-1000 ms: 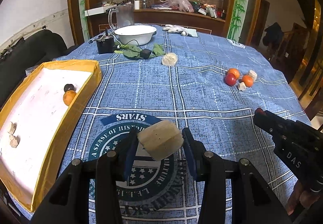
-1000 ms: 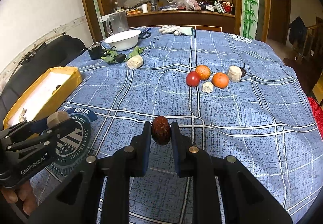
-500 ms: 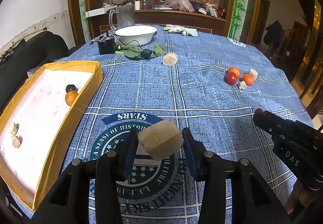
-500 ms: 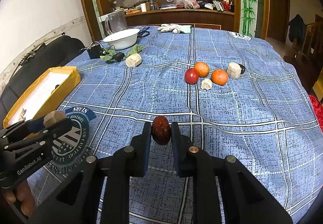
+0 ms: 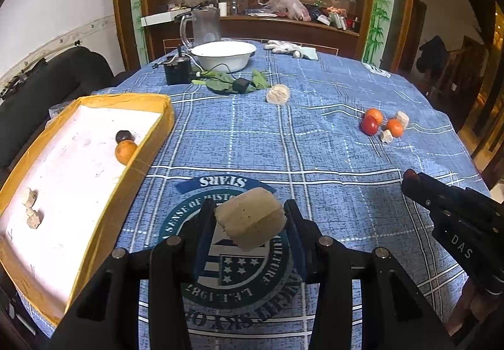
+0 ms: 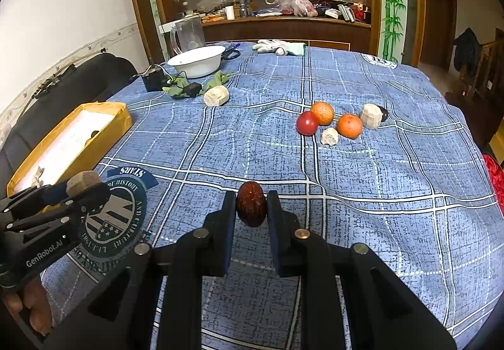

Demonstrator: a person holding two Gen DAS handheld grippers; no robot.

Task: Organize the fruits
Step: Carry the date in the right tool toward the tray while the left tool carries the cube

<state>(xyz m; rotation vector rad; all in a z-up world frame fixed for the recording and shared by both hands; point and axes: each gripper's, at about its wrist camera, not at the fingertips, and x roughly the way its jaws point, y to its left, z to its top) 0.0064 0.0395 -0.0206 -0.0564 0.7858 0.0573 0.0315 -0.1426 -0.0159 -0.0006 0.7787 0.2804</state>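
Observation:
My left gripper point(image 5: 250, 220) is shut on a pale beige chunk point(image 5: 250, 222), held above the blue tablecloth's round emblem, right of the yellow box point(image 5: 151, 145). Inside the box lie an orange point(image 5: 125, 151), a dark fruit point(image 5: 123, 135) and two pale pieces point(image 5: 31, 208). My right gripper point(image 6: 251, 208) is shut on a dark red date point(image 6: 251, 207) over the near middle of the table. Farther right sit a red fruit point(image 6: 306, 123), two oranges point(image 6: 322, 113), pale chunks point(image 6: 371, 115) and a small dark fruit point(image 6: 383, 113). Another pale chunk point(image 6: 216, 95) lies near the green leaves.
A white bowl point(image 5: 223, 54), a clear jug point(image 5: 204, 25), a black device with cables point(image 5: 177, 72), green leaves point(image 5: 225, 83) and white gloves point(image 5: 289, 48) occupy the table's far side. A black sofa point(image 5: 56, 79) stands left of the box. A wooden cabinet rises behind the table.
Both grippers keep their hold. The left wrist view has drifted slightly so the yellow box sits a little more to the right; the right gripper has barely moved.

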